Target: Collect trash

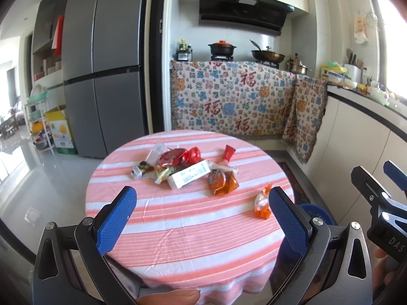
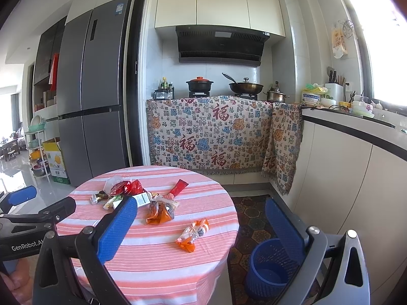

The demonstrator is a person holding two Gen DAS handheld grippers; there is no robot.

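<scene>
- So, both grippers hang over the near edge of a round table with a pink-and-white striped cloth, and neither one touches anything.
- Left gripper has its blue pads spread wide apart with nothing between them, only tablecloth showing through the gap.
- Right gripper is spread wide and empty too; its left pad overlaps the pile in its own camera but sits above it.
- Trash is mostly heaped at the middle-back of the table: a white box with a printed label, a round red wrapper behind it, a red sachet off to the right, and some small candy-type wrappers on the left side of the heap.
- An orange sauce packet lies just in front of the box, on its right.
- One orange-and-white wrapper sits alone, well apart from the heap, near the table's right edge.
- Blue basket stands on the patterned rug just beside the table on the right; it looks empty from the right wrist view.
</scene>
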